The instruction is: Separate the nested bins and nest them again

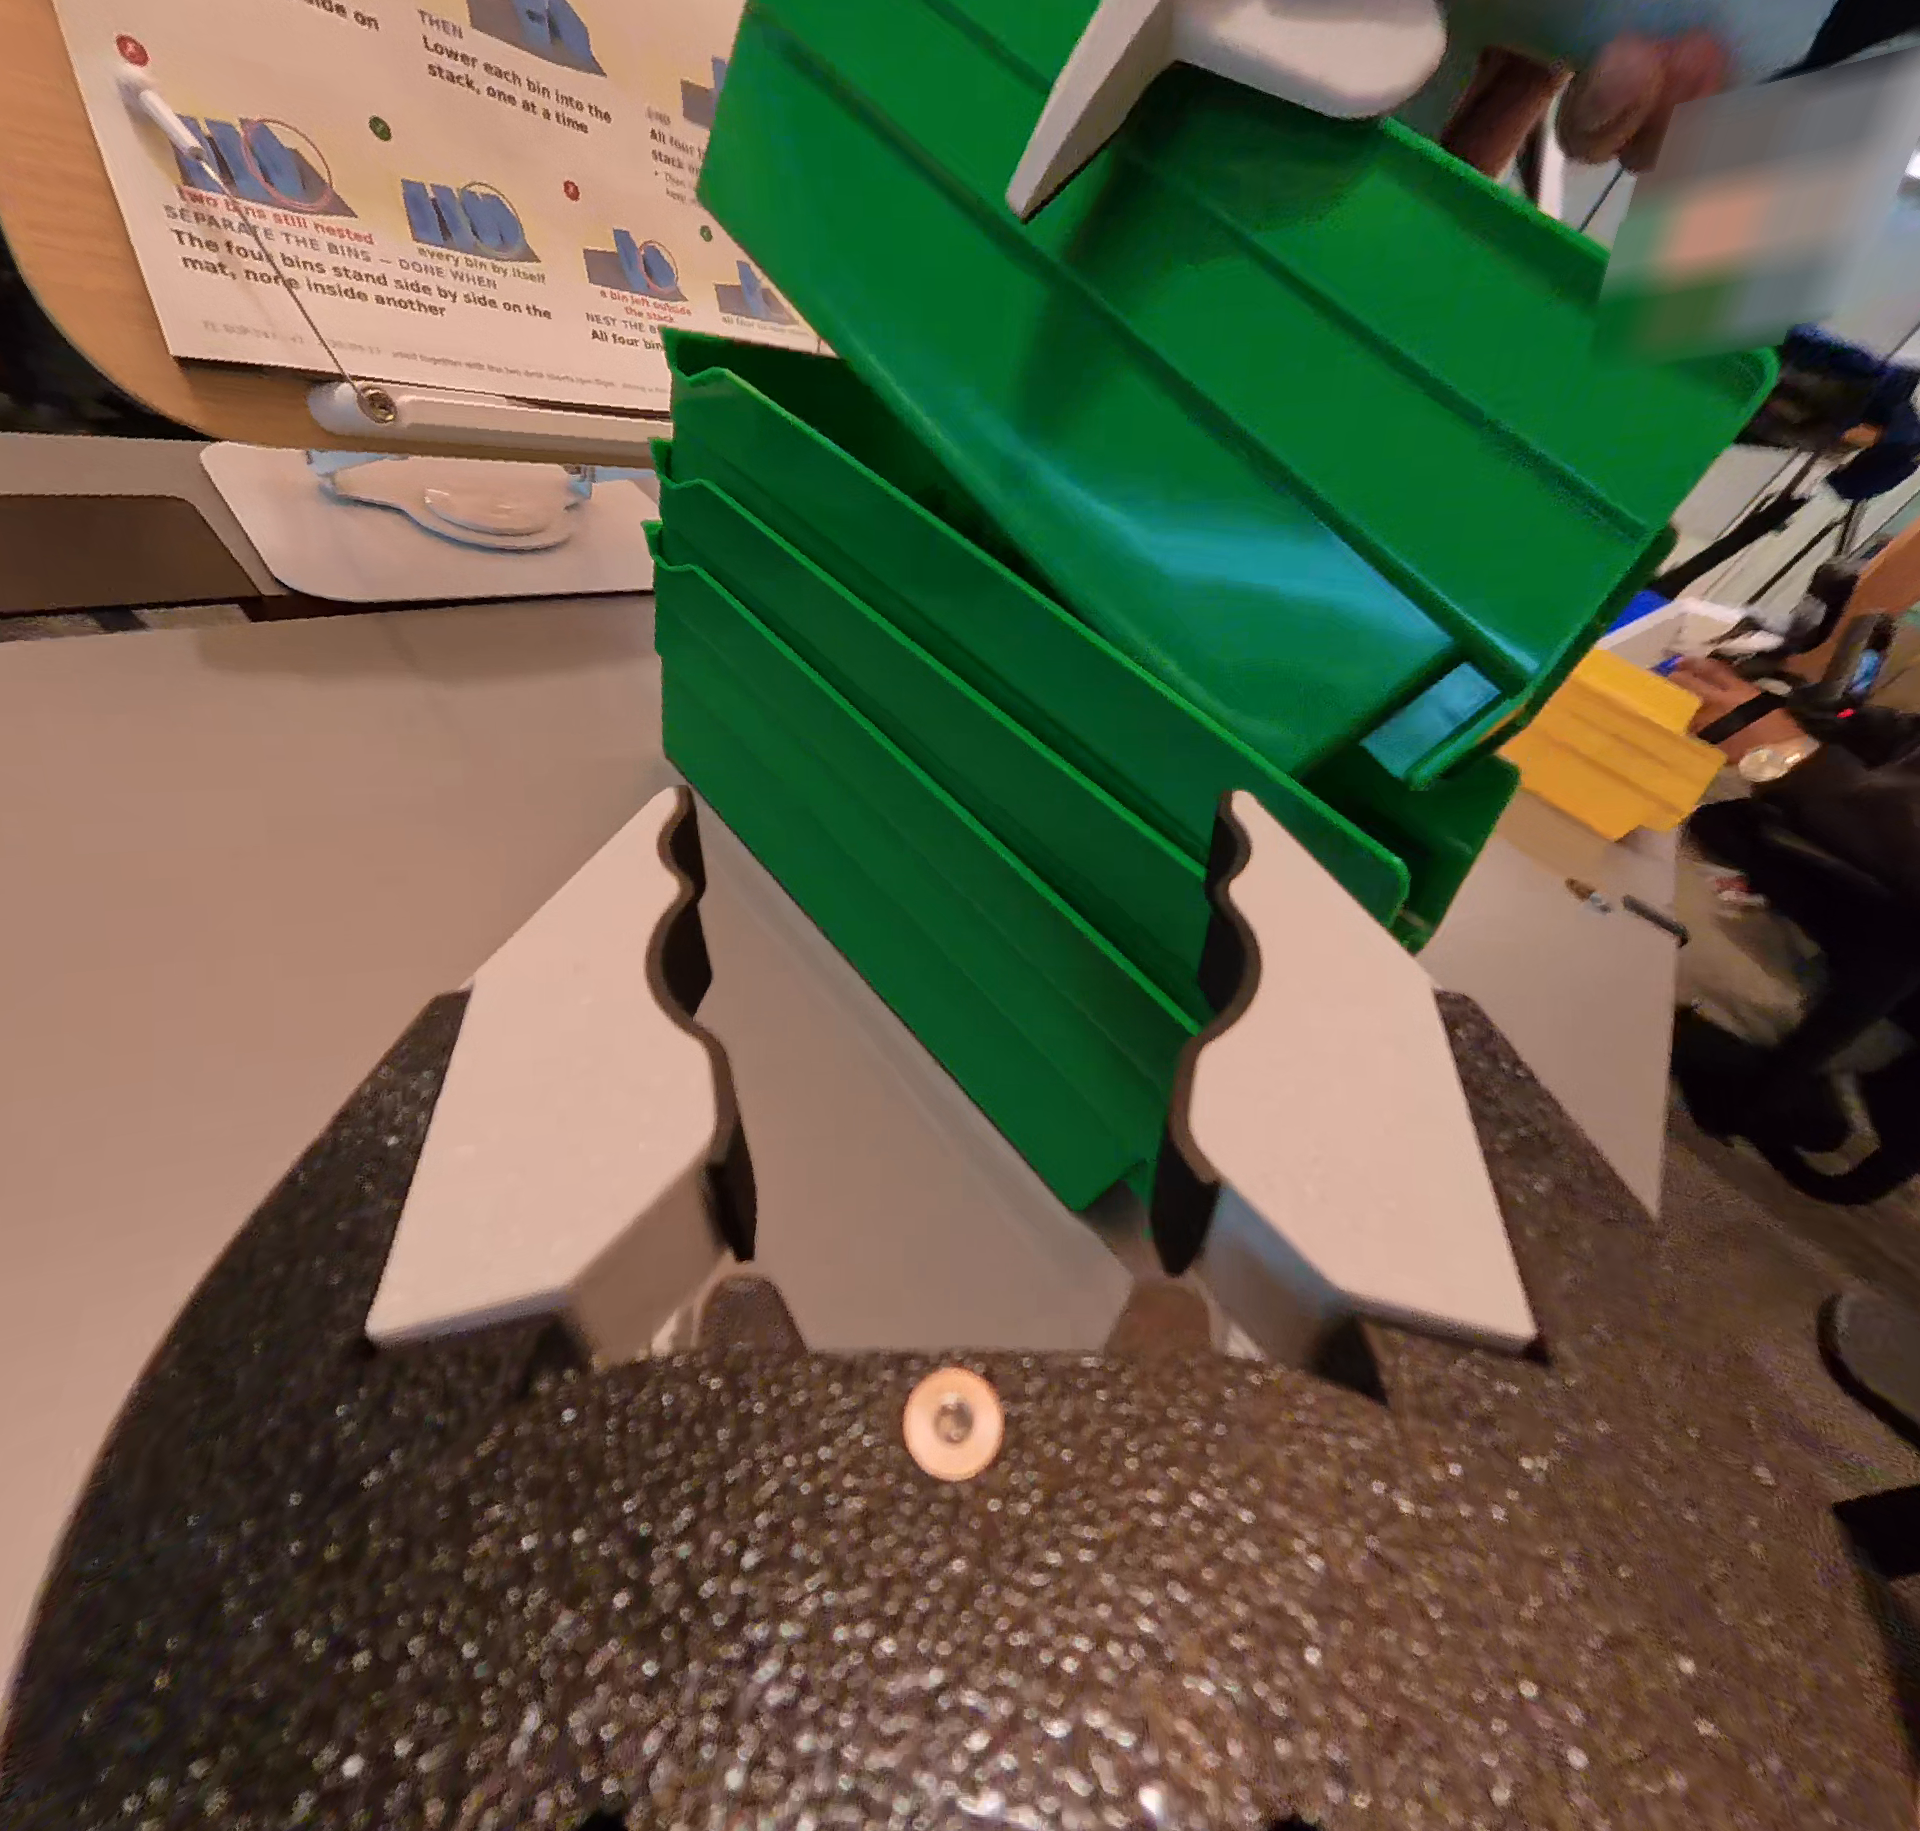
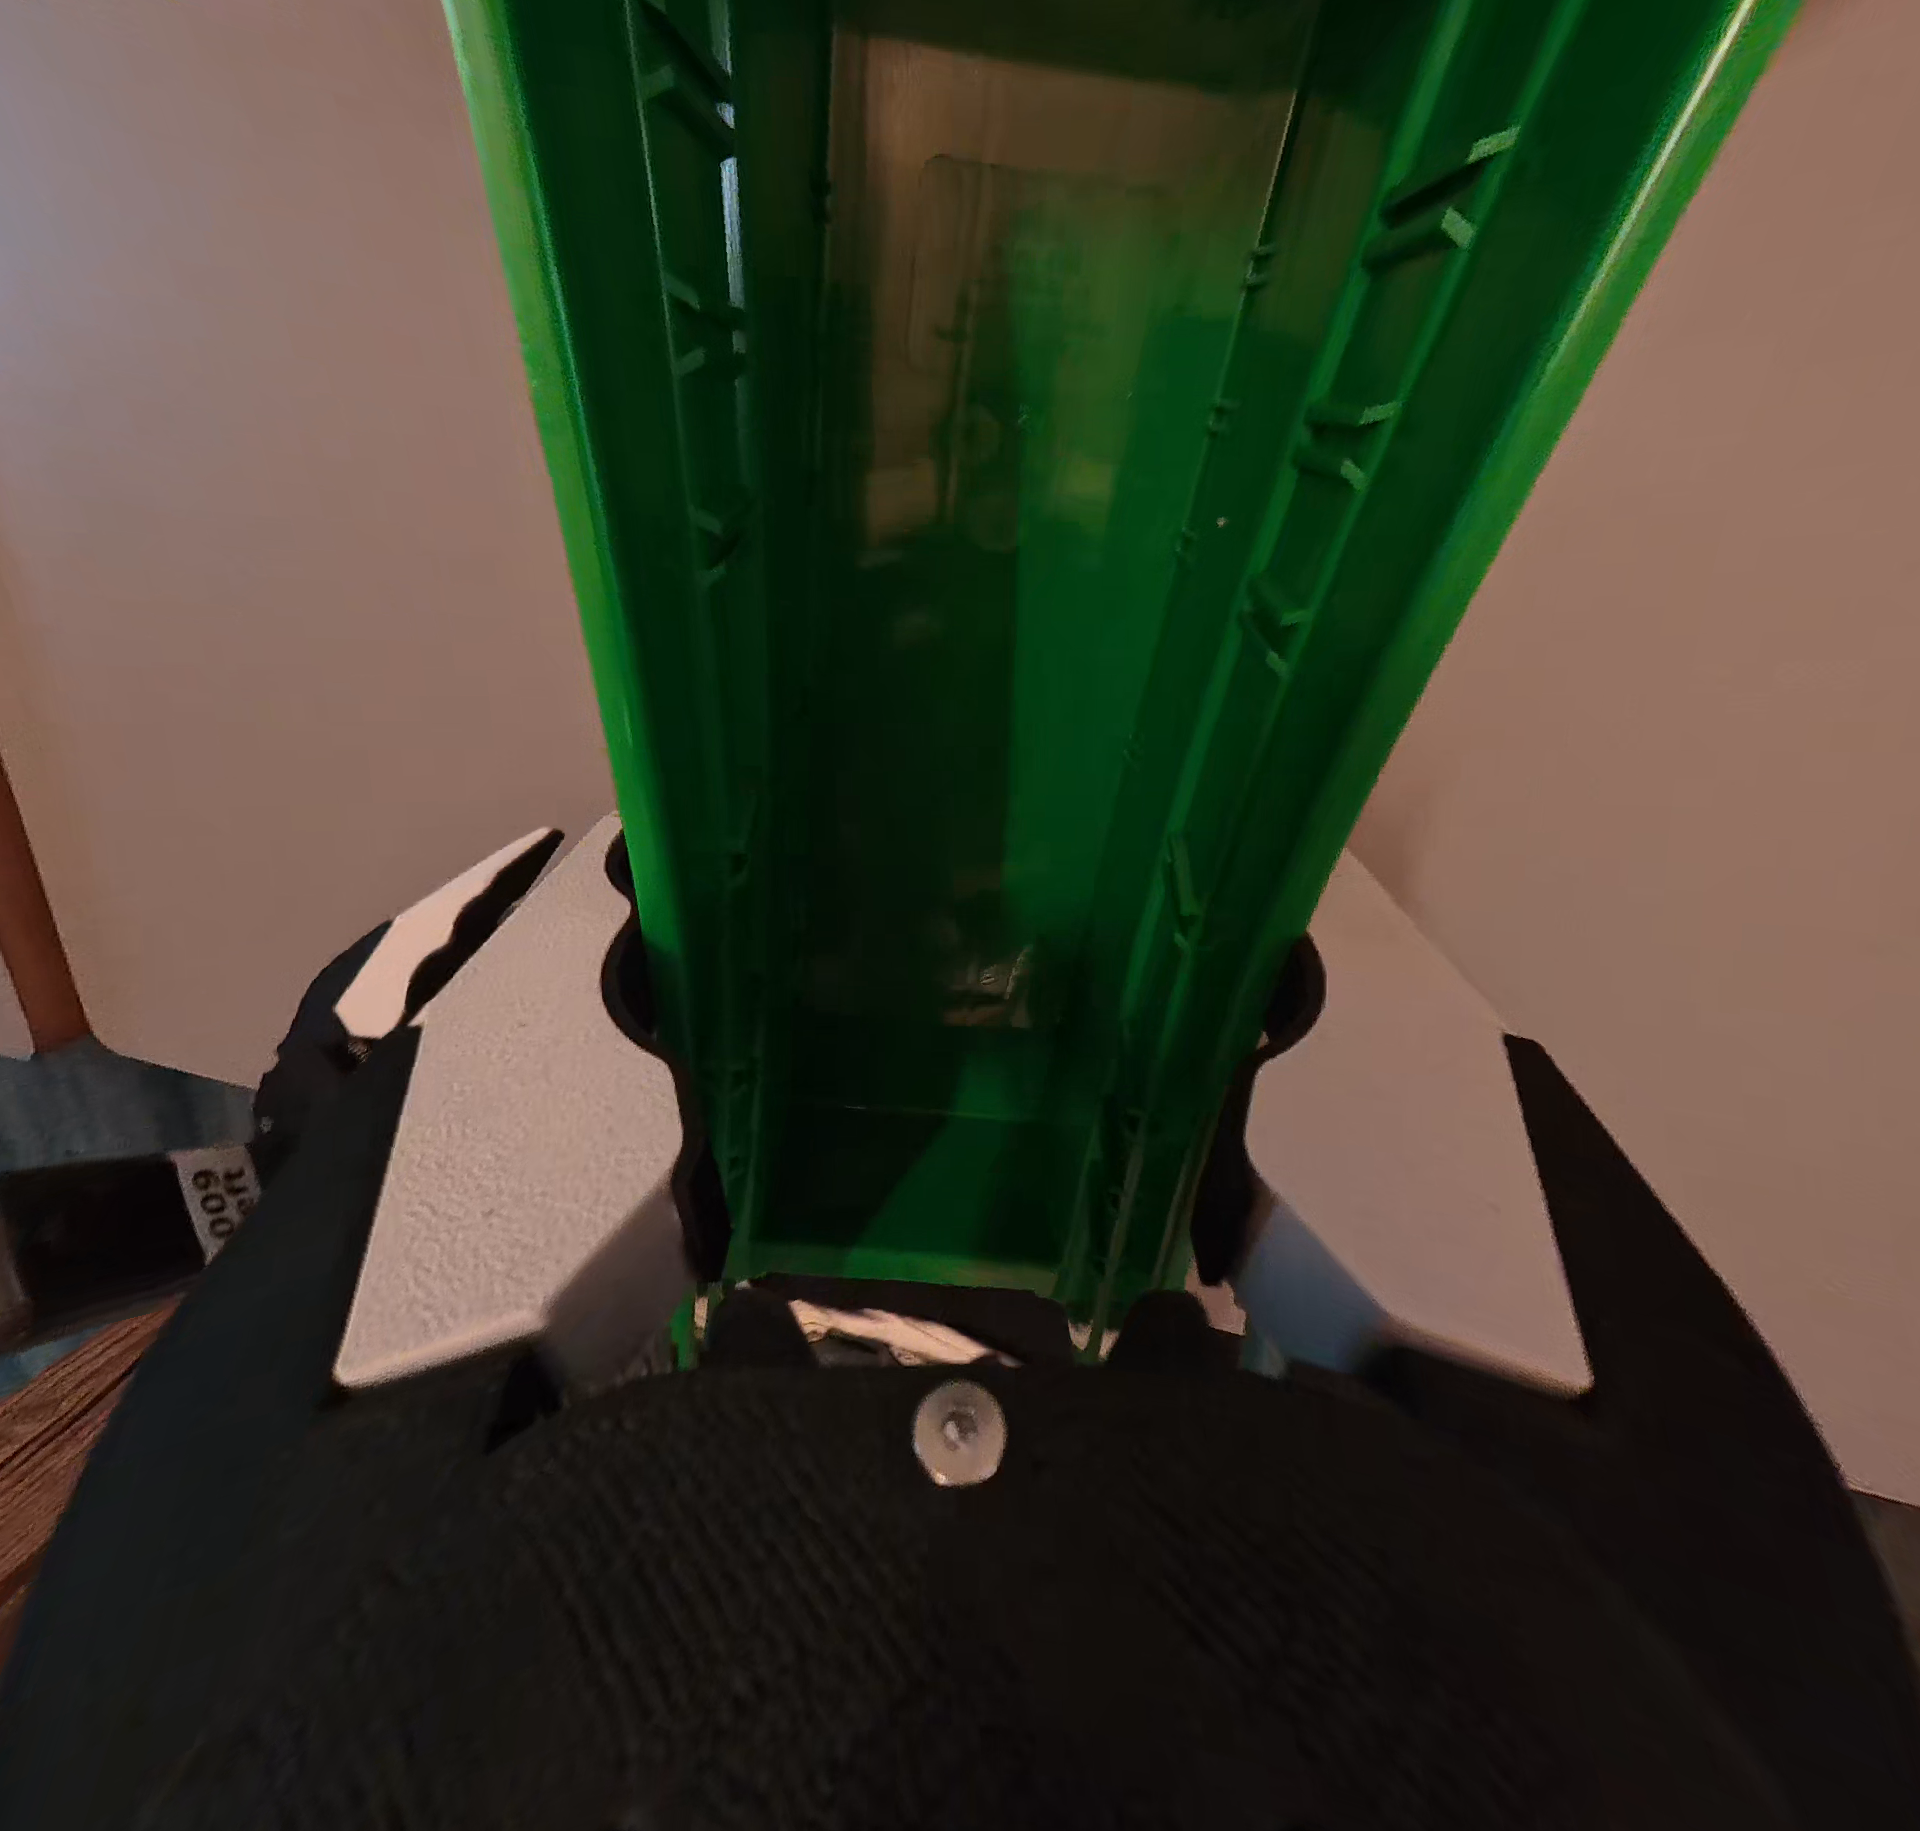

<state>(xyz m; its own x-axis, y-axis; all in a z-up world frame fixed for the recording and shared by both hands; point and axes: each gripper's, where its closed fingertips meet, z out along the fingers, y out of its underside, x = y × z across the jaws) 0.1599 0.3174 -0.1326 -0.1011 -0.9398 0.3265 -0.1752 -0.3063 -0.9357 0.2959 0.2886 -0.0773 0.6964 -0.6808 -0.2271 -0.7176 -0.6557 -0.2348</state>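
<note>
Left gripper [image 1: 951, 1012]: closest to the camera, its two grey fingers are apart, with grey table showing between them
Right finger of the left gripper [image 1: 1340, 1075]: its inner edge sits against the side of the green stack; I cannot tell if it pushes on it
Stack of bins [image 1: 935, 794]: green bins tucked one inside the other, standing on the table just past the left fingers
Top bin [image 1: 1247, 410]: green, lifted and tilted, its low end poking down into the stack
Right gripper [image 2: 956, 1054]: its jaws are squeezed on the end of the top bin, one finger on each side, and we look right along the inside of the bin [image 2: 1039, 534]
Table [image 1: 312, 846]: flat and grey under the stack
Paper sheet [image 1: 364, 140]: white with small pictures, standing up on a clip stand behind the stack, to the left
Yellow bins [image 1: 1600, 753]: far off on the right, behind the green ones
</note>
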